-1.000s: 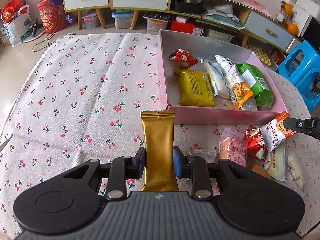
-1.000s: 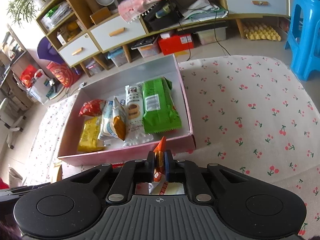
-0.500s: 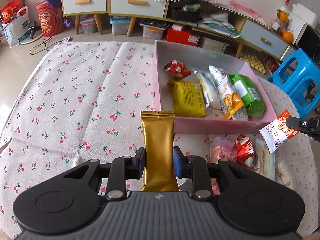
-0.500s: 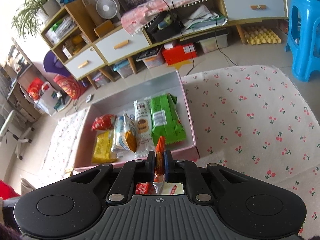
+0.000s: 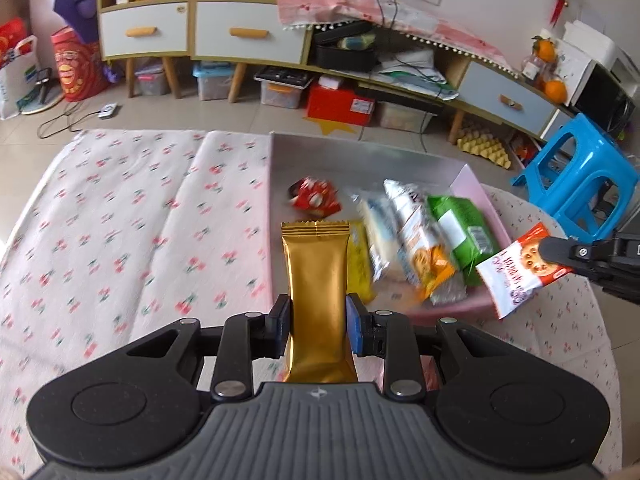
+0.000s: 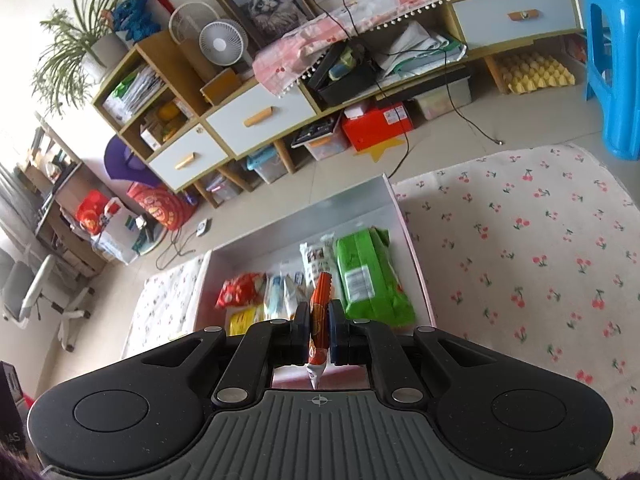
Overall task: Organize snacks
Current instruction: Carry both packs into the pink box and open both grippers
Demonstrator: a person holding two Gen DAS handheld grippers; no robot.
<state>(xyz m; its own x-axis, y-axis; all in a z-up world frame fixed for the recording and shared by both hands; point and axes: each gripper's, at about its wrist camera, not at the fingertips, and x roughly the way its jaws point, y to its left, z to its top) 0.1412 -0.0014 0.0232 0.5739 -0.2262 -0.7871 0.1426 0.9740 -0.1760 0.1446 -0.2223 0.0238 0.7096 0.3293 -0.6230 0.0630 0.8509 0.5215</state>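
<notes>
Left gripper [image 5: 316,324], jaws clamped on the sides of a gold foil bar [image 5: 316,292]: a plain, glossy wrapper with a crimped, serrated top seal, held upright with its upper end over the near left corner of the pink box [image 5: 486,204]. Right gripper [image 6: 319,330], jaws pressed together on an orange-and-white cookie packet [image 6: 319,320], gripped edge-on; in the left wrist view the same packet [image 5: 520,270] shows a cookie picture on an orange upper half and a white lower half with pink lettering, hanging above the box's near right corner. Inside the box, left to right: a red packet [image 5: 314,196] toward the far wall, a yellow packet [image 5: 360,264], a white-and-blue packet [image 5: 378,232], a white-and-orange packet [image 5: 420,244] and a green packet [image 5: 464,232]. The box rests on a cherry-print cloth [image 5: 132,232].
</notes>
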